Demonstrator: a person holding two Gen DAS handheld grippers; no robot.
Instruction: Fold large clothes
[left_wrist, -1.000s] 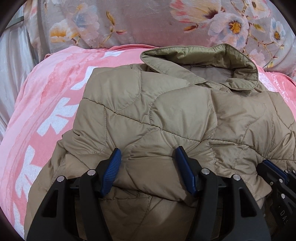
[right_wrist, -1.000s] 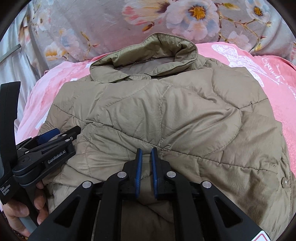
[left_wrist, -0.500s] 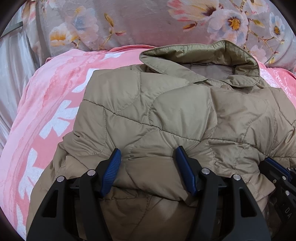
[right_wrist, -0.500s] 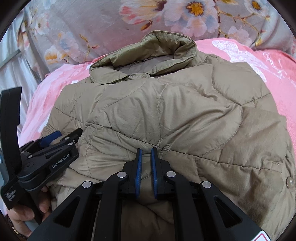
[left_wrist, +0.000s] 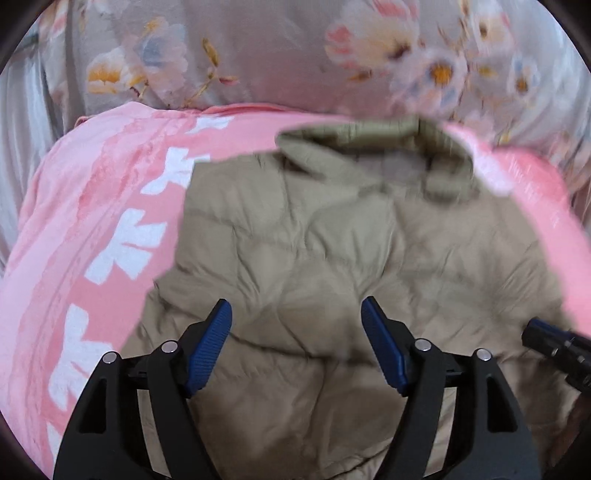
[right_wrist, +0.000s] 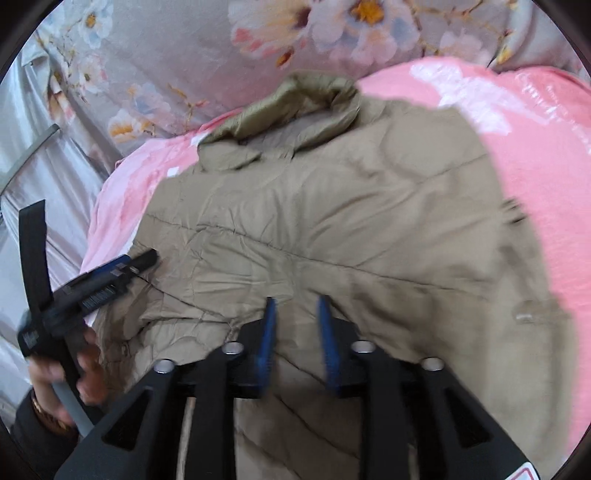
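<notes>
A khaki quilted jacket (left_wrist: 332, 258) lies folded on a pink blanket (left_wrist: 92, 229), its collar (left_wrist: 369, 144) at the far end. My left gripper (left_wrist: 297, 325) hovers over the jacket's near part; its jaws are opening, and the blue pads (left_wrist: 210, 343) stand wide apart, off the fabric. In the right wrist view the same jacket (right_wrist: 332, 221) fills the middle. My right gripper (right_wrist: 297, 325) hangs above its near fold with its jaws opening and nothing pinched between them. The left gripper (right_wrist: 107, 284) shows at the left, held by a hand (right_wrist: 55, 384).
Grey floral bedding (left_wrist: 258, 55) rises behind the blanket. Silvery fabric (right_wrist: 29, 147) hangs at the left edge. The right gripper's tip (left_wrist: 554, 343) pokes in at the right of the left wrist view. Bare pink blanket (right_wrist: 535, 166) lies right of the jacket.
Both grippers let go of the jacket's near fold and opened. Both pulled up and back, so the jacket now looks smaller and farther below them.
</notes>
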